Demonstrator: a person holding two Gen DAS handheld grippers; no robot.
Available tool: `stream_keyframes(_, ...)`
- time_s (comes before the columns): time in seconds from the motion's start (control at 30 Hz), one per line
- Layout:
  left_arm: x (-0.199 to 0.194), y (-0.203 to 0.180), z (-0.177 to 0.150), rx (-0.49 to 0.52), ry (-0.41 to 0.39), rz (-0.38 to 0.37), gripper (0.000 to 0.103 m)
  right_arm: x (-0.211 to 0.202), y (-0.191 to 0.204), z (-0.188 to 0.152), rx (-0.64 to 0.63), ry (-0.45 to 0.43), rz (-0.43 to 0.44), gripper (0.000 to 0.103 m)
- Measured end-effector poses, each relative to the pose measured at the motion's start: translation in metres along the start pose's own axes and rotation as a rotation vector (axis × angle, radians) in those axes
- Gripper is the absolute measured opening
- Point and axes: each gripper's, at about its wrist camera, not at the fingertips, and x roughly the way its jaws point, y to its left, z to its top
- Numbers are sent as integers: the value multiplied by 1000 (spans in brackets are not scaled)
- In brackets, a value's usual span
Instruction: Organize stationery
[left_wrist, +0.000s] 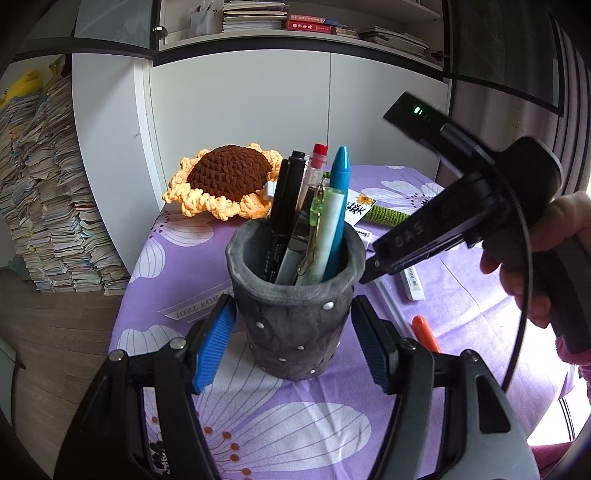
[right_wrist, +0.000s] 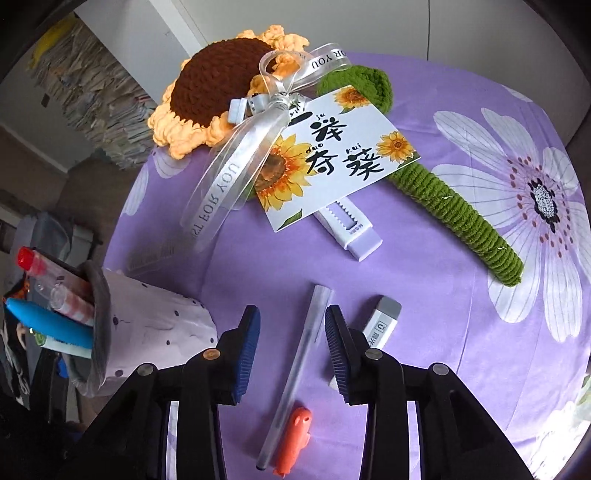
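Note:
A grey dotted pen holder (left_wrist: 295, 317) stands on the purple flowered cloth, filled with several pens, among them a blue one (left_wrist: 338, 192) and a red-capped one (left_wrist: 317, 162). My left gripper (left_wrist: 293, 347) is open, its blue pads on either side of the holder and apart from it. My right gripper (right_wrist: 293, 347) is open above a clear pen (right_wrist: 299, 365) that lies between its pads; an orange pen cap (right_wrist: 293, 439) lies beside it. A grey-and-white eraser (right_wrist: 382, 321) lies just right. The holder (right_wrist: 147, 328) shows at lower left in the right wrist view.
A crocheted sunflower (right_wrist: 221, 85) with a green stem (right_wrist: 461, 214), ribbon and a printed card (right_wrist: 332, 155) lies across the far side of the table. A white-and-lilac utility knife (right_wrist: 351, 232) lies under the card. Stacked books (left_wrist: 48, 199) stand on the floor at left.

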Motion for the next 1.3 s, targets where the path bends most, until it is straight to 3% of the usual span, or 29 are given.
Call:
stream_keyframes(0.2,0,1,-1,5,2,-5,64,10,1,1,1,10,-46,37)
stream_keyframes(0.23,-1,1,-1,6,2,-7,64,10,0,0,-3,7,-46,35)
stream_keyframes(0.3,-2,2,-2,3,2,-11,66,10,2,-1,-24,2,-64,15)
stream_keyframes(0.53,-4,6,6,-26,-20,-13,75,0,11,-12,-63,-32,-12,13)
stream_keyframes(0.7,-2,5,9,-15,-36,-8,75,-36,11,-26,-75,-115,13,13)
stream_keyframes(0.77,-1,5,9,-21,-40,-30,66,-56,11,-31,-83,-161,22,13)
stream_keyframes(0.93,-4,3,6,0,-53,-26,66,-115,19,-55,-124,-294,50,13)
stream_keyframes(1.3,-5,2,5,-1,-56,-22,66,-226,75,-70,-288,-591,94,13)
